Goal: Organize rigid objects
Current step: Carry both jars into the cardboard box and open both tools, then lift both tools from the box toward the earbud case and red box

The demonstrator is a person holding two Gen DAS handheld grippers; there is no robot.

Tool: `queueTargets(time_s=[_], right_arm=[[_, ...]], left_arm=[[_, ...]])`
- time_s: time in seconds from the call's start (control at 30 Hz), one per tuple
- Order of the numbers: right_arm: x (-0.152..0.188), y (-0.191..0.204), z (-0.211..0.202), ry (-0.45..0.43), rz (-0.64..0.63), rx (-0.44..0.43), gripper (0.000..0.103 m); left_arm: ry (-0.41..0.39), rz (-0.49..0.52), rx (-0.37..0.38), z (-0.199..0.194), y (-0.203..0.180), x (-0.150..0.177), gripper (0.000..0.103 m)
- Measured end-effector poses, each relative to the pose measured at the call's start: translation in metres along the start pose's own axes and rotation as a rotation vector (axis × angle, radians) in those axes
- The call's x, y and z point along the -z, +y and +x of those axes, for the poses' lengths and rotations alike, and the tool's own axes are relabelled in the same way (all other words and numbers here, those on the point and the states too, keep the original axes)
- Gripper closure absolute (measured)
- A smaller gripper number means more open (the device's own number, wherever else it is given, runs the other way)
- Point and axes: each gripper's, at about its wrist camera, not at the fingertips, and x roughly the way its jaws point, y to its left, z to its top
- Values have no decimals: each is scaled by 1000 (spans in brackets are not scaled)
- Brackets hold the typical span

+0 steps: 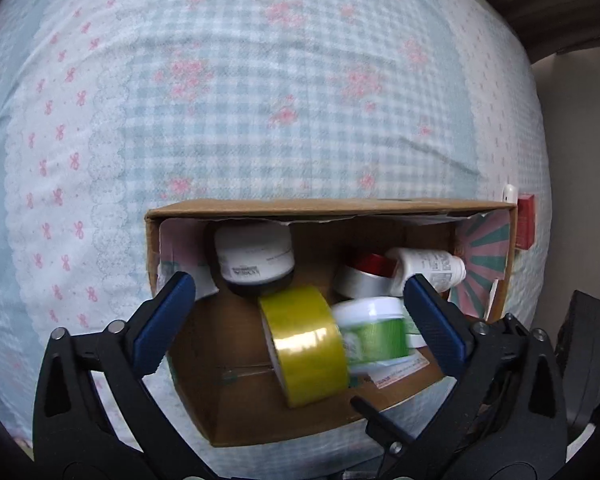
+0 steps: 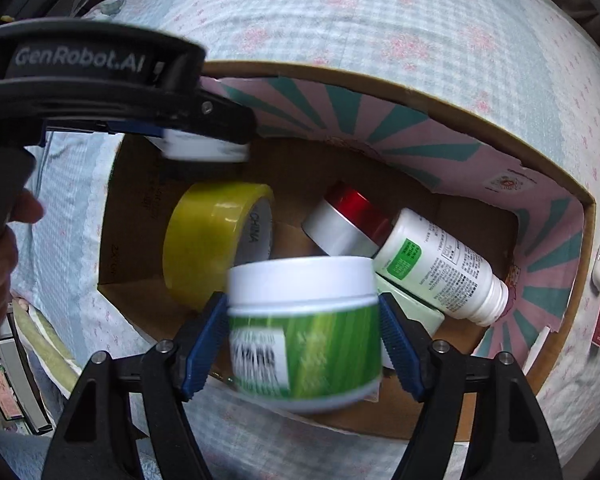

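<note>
The right gripper [image 2: 302,338] squeezes the green jar [image 2: 300,328] over the box [image 2: 556,188] on the bed. The left gripper [image 1: 300,312] is wide apart, holding nothing. The jar could bump the tape [image 2: 216,240] and tip.

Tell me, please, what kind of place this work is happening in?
Probably a bedroom at home: the cardboard box sits on a bed sheet with blue gingham and pink bows. Household items fill it, such as the yellow tape roll and white pill bottle.
</note>
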Motion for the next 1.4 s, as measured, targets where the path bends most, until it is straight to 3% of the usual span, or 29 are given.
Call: queueTargets(time_s=[0.03,0.4,0.67,0.87,1.13,1.4], right_arm=[[1,1,-1,-11,1,-2,0],[17,-3,-30,-77,18,13,0],[31,2,-68,-116,17,29,0],[62,11,-102,-170,57,25,0],[111,2,-162,-246,124,106,0],[170,-34,-208,-324,220,179,0]], left_arm=[[-6,11,-11,-3,-2,0,0],[-35,17,-20,-34,-7,26,0],[-111,6,-28,-78,-12,66,0],[-168,15,-25,-110,-26,110,0],[-245,57,15,-136,-59,159,0],[-324,133,-31,-149,-114,188,0]])
